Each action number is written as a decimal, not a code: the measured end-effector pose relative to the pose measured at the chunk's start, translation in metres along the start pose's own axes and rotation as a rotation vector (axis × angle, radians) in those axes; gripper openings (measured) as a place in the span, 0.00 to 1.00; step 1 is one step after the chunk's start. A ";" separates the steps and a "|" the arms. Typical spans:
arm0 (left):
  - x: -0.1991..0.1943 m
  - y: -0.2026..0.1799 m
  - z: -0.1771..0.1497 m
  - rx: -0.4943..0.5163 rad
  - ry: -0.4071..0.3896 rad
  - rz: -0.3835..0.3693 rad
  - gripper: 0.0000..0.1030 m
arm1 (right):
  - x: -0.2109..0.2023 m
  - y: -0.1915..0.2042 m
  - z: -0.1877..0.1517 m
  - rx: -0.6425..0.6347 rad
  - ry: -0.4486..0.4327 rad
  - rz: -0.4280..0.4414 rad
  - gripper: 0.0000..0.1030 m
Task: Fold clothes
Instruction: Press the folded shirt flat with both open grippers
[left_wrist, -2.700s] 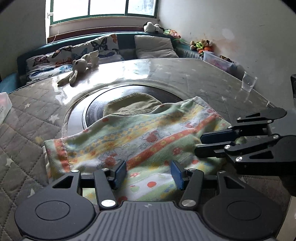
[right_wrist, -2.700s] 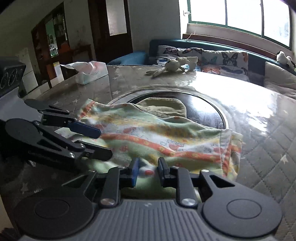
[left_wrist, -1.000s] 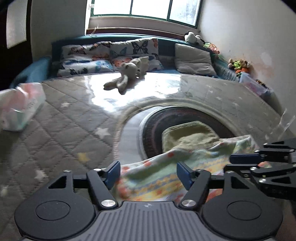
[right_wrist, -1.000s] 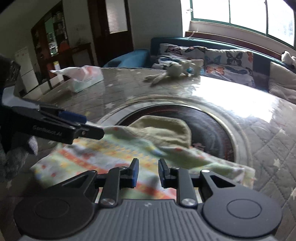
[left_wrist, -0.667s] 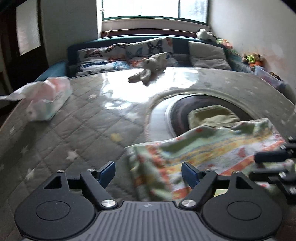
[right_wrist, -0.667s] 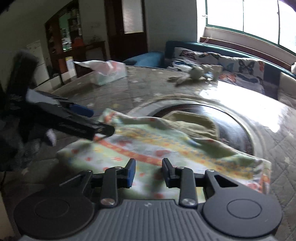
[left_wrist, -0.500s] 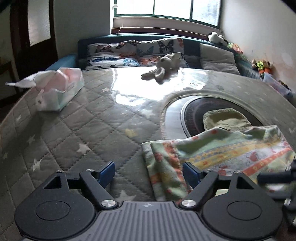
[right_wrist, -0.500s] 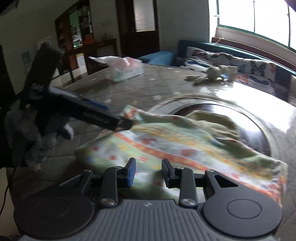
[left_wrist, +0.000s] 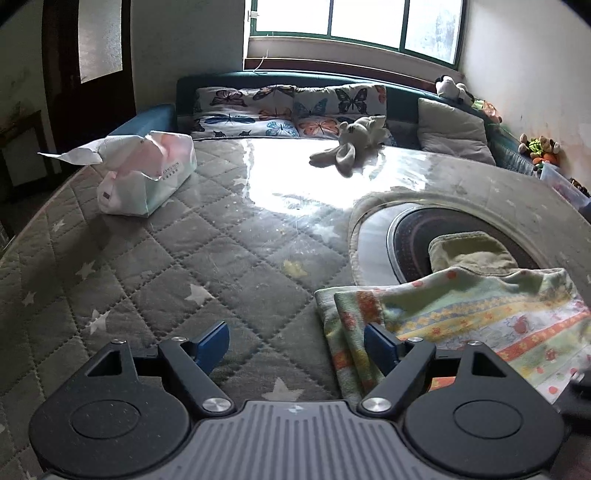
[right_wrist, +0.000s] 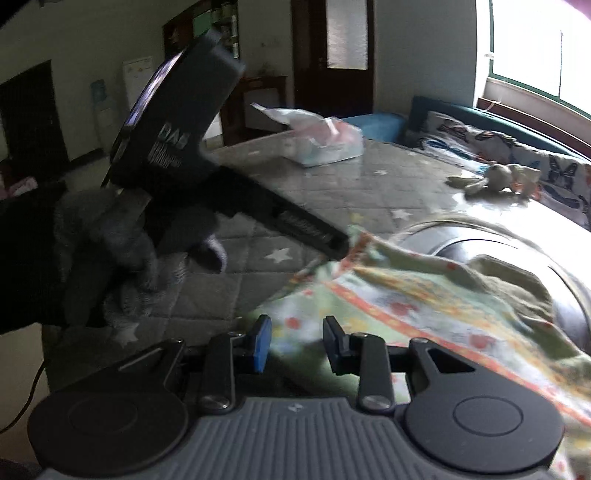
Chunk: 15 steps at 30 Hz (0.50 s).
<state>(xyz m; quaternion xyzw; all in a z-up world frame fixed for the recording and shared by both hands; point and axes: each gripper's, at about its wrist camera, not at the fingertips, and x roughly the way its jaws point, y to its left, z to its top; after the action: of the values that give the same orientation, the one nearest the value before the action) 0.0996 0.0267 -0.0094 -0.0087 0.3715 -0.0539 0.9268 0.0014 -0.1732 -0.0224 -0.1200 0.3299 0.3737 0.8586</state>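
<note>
A striped, colourful cloth (left_wrist: 461, 314) lies folded on the quilted table (left_wrist: 184, 258), its far side lapping over an olive cloth (left_wrist: 469, 251) on the dark round turntable (left_wrist: 413, 236). My left gripper (left_wrist: 295, 343) is wide open at the cloth's left end, with its right fingertip over the folded edge and bare table between the pads. In the right wrist view the left gripper (right_wrist: 332, 247), held by a grey-gloved hand (right_wrist: 110, 251), touches the corner of the cloth (right_wrist: 424, 302). My right gripper (right_wrist: 295, 343) stands narrowly open over the cloth's near edge, pads not pressing.
A tissue pack (left_wrist: 144, 173) sits at the table's far left, and a stuffed bunny (left_wrist: 351, 147) at its far edge. Behind the table runs a sofa with butterfly cushions (left_wrist: 288, 107). The quilted surface left of the cloth is bare.
Both views have swung left. The left gripper slid to the cloth's left end and widened. The right gripper's jaws parted a little. The cloth now lies doubled at its left edge.
</note>
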 end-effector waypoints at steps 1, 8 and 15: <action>-0.002 0.000 0.000 -0.004 -0.001 -0.003 0.80 | 0.001 0.001 -0.001 -0.002 0.003 -0.001 0.30; -0.020 -0.007 -0.003 -0.027 -0.017 -0.043 0.89 | -0.034 -0.019 -0.005 0.078 -0.060 -0.044 0.30; -0.028 -0.023 -0.014 -0.014 -0.018 -0.075 0.98 | -0.061 -0.057 -0.027 0.172 -0.054 -0.206 0.30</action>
<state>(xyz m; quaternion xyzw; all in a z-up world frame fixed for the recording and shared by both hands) 0.0677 0.0074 0.0009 -0.0295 0.3627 -0.0862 0.9274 -0.0010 -0.2593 -0.0052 -0.0690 0.3236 0.2571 0.9080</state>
